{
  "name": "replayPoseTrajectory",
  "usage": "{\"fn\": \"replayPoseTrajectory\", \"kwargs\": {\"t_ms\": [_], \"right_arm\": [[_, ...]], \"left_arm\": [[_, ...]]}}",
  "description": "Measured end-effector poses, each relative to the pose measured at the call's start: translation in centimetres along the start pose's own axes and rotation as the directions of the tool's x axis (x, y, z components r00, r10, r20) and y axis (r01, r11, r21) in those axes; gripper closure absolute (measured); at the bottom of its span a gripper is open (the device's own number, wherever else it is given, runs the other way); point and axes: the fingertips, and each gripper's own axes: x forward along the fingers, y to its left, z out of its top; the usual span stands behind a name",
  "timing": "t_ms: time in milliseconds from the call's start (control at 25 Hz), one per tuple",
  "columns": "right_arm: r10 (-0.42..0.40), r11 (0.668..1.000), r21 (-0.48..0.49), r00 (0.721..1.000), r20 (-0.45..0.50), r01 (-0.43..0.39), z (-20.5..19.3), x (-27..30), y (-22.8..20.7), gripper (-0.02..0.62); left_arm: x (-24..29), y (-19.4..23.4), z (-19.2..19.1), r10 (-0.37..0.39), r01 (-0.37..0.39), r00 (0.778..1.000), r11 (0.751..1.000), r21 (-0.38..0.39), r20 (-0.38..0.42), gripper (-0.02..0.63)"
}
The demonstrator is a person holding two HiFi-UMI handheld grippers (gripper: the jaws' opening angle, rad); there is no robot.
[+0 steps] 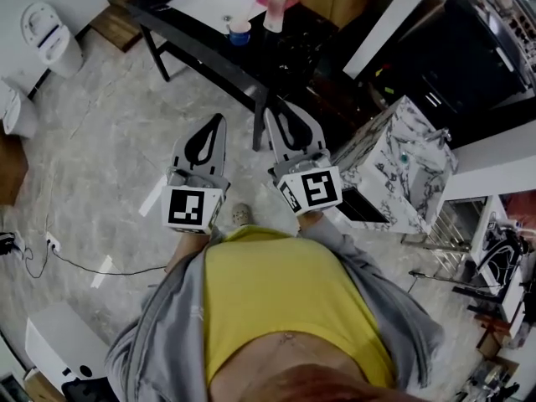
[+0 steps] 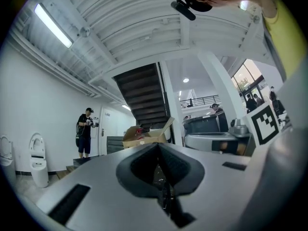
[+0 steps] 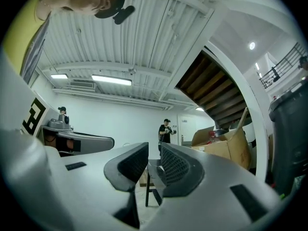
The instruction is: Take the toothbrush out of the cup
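In the head view a blue cup [image 1: 239, 32] stands on the black table [image 1: 193, 40] far ahead; I cannot make out a toothbrush in it from here. Both grippers are held out in front of the person's body, well short of the table. My left gripper [image 1: 216, 124] has its tips together and holds nothing; in its own view the left gripper [image 2: 159, 147] shows the pads meeting. My right gripper [image 1: 280, 115] stands a little apart; in its own view the right gripper [image 3: 154, 150] shows a narrow gap with nothing in it.
A pink bottle [image 1: 276, 5] and a white sheet [image 1: 213, 5] share the table. A marble washstand [image 1: 394, 166] stands to the right, toilets [image 1: 52, 36] at the left wall, a cable [image 1: 84, 266] on the floor. A cardboard box [image 2: 144, 136] and a standing person [image 3: 166, 129] are farther off.
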Motion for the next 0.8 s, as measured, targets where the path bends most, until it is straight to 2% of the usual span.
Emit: {"fn": "replayPoseTrajectory", "kwargs": {"t_ms": [360, 480, 800], "right_arm": [[-0.025, 1.0, 0.011, 0.998, -0.057, 0.026, -2.6, 5.0, -1.9, 0.489], [-0.023, 1.0, 0.02, 0.998, -0.059, 0.025, -3.4, 6.8, -2.9, 0.488], [-0.006, 0.999, 0.034, 0.999, -0.044, 0.007, -5.8, 13.8, -7.3, 0.482]], "left_arm": [[4.2, 3.7, -2.2, -0.032, 0.03, 0.999, 0.999, -0.045, -0.03, 0.604], [5.6, 4.4, -2.9, -0.043, 0.041, 0.998, 0.998, -0.051, -0.048, 0.604], [12.3, 7.4, -4.3, -0.059, 0.057, 0.998, 0.997, -0.053, -0.038, 0.604]]}}
